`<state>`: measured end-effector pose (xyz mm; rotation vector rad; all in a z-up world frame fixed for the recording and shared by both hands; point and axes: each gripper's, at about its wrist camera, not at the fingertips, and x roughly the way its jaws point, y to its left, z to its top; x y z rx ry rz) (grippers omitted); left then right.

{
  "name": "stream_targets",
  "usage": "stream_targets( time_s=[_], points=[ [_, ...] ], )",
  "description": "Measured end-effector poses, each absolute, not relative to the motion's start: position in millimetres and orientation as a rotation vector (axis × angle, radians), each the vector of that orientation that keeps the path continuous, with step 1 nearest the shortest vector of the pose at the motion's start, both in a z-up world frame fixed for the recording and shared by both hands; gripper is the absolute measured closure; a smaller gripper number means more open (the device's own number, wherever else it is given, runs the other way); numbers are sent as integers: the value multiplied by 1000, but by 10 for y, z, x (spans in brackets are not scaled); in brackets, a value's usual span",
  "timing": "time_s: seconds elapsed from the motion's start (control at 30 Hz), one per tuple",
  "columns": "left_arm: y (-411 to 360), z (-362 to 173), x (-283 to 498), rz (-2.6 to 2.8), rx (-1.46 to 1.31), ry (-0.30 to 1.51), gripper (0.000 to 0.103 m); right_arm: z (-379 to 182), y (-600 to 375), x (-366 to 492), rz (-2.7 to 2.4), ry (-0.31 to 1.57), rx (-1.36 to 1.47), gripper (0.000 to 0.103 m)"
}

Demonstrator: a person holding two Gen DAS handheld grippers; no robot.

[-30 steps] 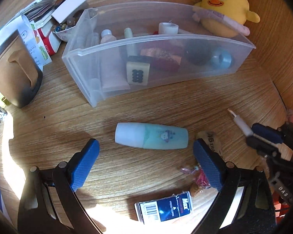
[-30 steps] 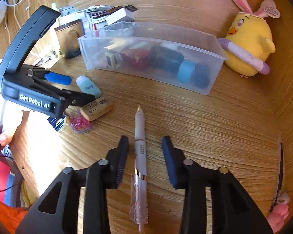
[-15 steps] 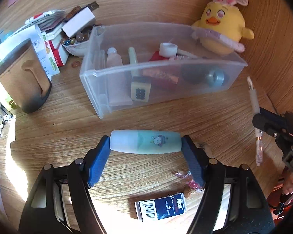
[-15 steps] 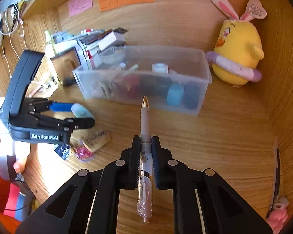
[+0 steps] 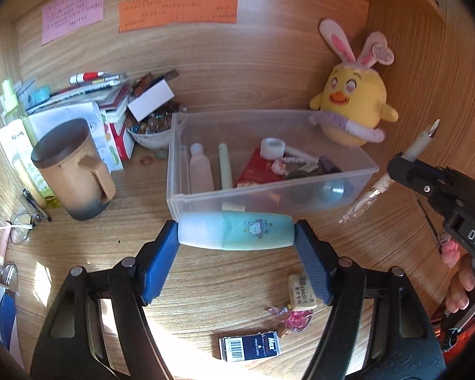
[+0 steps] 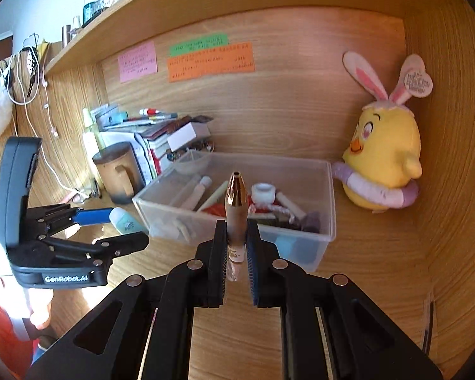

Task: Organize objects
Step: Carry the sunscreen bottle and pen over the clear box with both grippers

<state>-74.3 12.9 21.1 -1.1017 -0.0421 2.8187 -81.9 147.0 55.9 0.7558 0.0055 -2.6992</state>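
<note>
Holding both items now: left tool (image 5: 236, 236) clamps tube (image 5: 236, 230) by its ends, right tool (image 6: 236, 247) grips pen (image 6: 236, 209). Both were lifted off surface (image 5: 205, 285) & hang before bin (image 5: 269, 196); drop-in prob. next.

Pale teal tube (image 5: 236, 231) lying crosswise, gold-tipped pen (image 6: 236, 212) tilted upward, above desk

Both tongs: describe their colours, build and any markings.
Left tongs: black plastic frame with silver rivets, blue ribbed pads, white "GenRobot.AI" lettering on the body. Right tongs: same black frame and rivets, ribbed blue-edged pads. No cables or sleeves visible.
</note>
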Motion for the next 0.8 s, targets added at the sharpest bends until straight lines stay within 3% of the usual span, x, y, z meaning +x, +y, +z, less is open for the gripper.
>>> stream_targets(
  time_s=[0.53,0.8],
  points=[
    [33,475,-1076,2868,-1019,-147,30,924,1629,-1145,-2790,-18,634,93],
    [52,351,-1424,2852,-1094,-133,30,763,1572,-1439,-2877,123,709,93]
  ],
)
